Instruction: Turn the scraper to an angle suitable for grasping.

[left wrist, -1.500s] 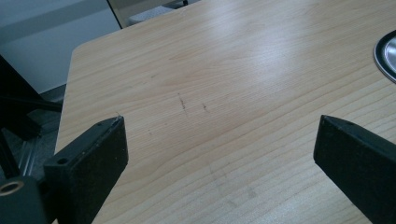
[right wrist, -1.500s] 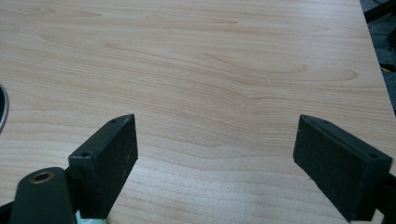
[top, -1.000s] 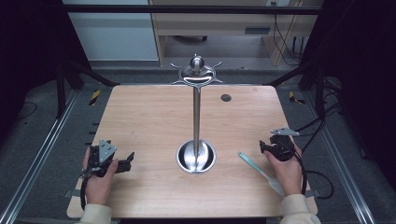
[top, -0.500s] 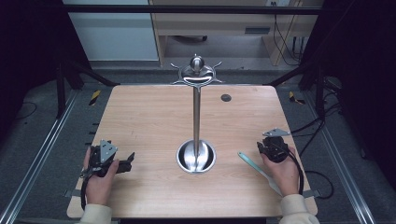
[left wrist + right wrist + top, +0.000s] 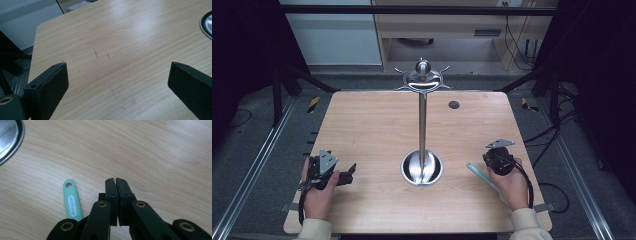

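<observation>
**Closed right tongs beside a flat handle: risks at the desk's right side**

The right gripper [image 5: 115, 180] rested near the right edge of the desk [image 5: 372, 120], its jaws pressed together with nothing between them. Just beside it, on the side toward the stand's base, lay the mint-green handle [image 5: 72, 202], flat on the wood, its holed end pointing toward the middle of the desk; its other end ran under the hand and could not be seen. The left gripper [image 5: 346, 172] sat near the front left corner with its jaws spread wide and empty over bare wood.

The work in hand looked like picking up the green handle, perhaps to hang it on the metal stand [image 5: 422, 122] at the middle of the desk, whose hooks sat at the top of the pole.

Several things could have gone wrong. The jaws were closed and offset from the handle, so a push forward would have nudged or spun it rather than caught it. The handle lay flat and thin, so a jaw tip might have scraped the wood and skated over it. A shallow pinch could have let it swivel and drop. A wide swing toward the stand risked knocking the tall pole, though its broad round base [image 5: 422, 169] looked steady.
</observation>
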{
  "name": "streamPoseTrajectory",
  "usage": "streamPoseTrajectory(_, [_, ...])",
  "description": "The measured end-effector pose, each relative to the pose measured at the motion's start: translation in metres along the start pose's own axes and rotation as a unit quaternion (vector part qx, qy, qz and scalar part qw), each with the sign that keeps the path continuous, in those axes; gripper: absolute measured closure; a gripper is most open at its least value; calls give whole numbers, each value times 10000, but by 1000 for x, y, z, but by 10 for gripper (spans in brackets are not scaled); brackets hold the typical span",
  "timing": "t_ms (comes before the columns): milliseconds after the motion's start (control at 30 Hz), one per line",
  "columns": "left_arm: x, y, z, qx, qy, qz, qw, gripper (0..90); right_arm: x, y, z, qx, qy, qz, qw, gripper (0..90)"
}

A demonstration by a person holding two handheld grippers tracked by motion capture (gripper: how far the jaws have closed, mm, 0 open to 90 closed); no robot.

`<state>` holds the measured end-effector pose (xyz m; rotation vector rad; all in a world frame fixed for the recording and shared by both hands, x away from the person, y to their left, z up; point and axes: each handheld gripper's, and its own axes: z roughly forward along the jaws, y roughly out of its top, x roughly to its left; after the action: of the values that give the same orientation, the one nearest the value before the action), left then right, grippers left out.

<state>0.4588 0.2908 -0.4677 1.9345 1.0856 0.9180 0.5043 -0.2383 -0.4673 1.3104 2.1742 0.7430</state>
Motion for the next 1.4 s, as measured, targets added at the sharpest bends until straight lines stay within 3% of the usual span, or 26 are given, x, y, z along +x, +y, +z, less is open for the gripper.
streamPoseTrajectory(567, [0,0,1,41,-15,26,10000,29,10,-2,11,356,411,-285,9981,900])
streamPoseTrajectory(1200, [-1,0,1,54,-17,33,10000,29,18,-3,14,536,616,-435,9957,900])
streamPoseTrajectory(1400, [-1,0,1,65,-22,44,10000,29,25,-4,12,572,789,-503,9940,900])
